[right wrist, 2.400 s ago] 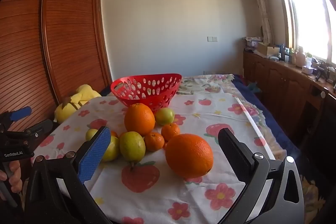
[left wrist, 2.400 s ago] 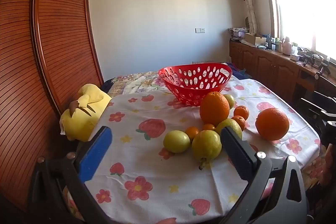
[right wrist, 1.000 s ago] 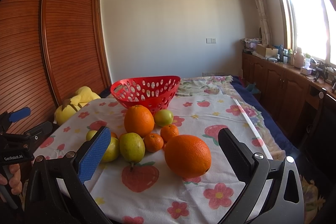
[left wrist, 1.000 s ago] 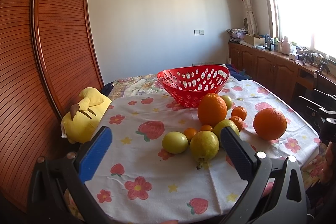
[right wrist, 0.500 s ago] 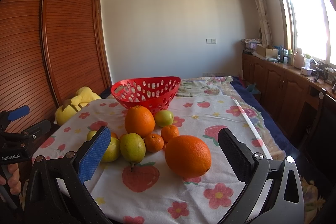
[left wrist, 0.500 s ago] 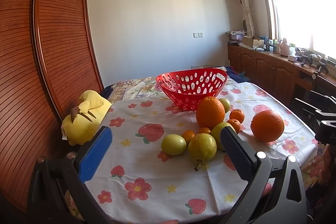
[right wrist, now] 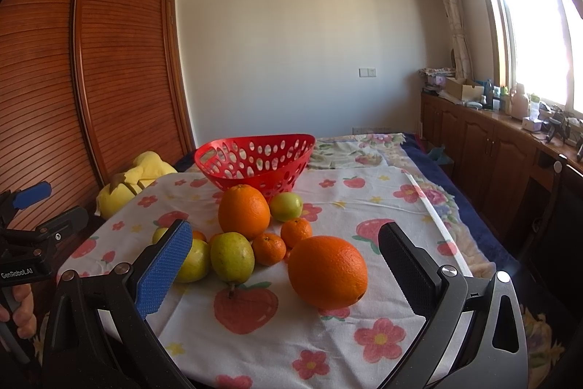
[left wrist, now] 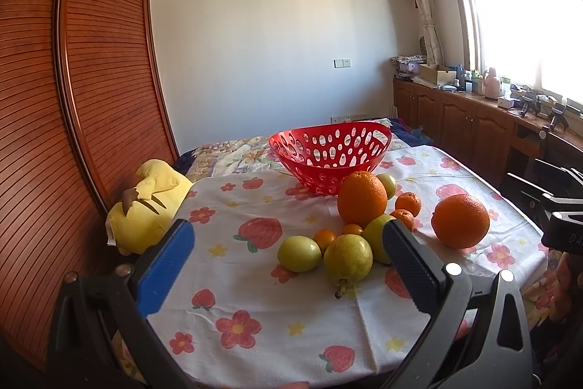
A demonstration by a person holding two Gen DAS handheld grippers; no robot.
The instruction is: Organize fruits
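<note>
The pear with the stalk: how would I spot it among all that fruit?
Start at the red basket on the flowered cloth; the fruit lies heaped just before it. The pear sits at the heap's near edge, yellow-green, the only fruit with a stalk, pointing toward the camera.

From where I steer, the basket sits at the far end of the table, with the fruit on the cloth in front of it. One big orange stands just before the basket with a small round fruit at its right, and the other big orange lies nearest me, apart to the right. The pear and the mandarins cluster between them, and a plush toy lies off the table's left edge.
</note>
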